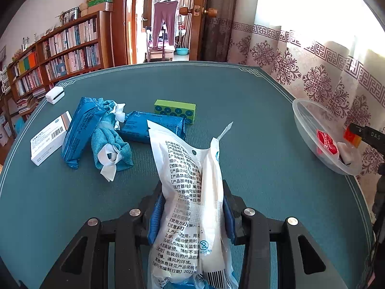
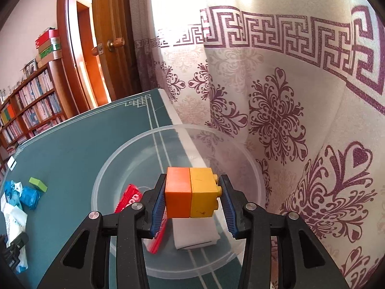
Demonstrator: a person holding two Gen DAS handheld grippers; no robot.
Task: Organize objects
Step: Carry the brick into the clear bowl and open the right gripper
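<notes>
Orange-yellow block [image 2: 191,192] lies crosswise in right claw [image 2: 192,204].

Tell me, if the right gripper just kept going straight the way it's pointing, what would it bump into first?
Probably the clear plastic bowl: the right gripper, holding the orange-and-yellow block, points into it, toward the white packet on its bottom. Depth is hard to judge.
</notes>
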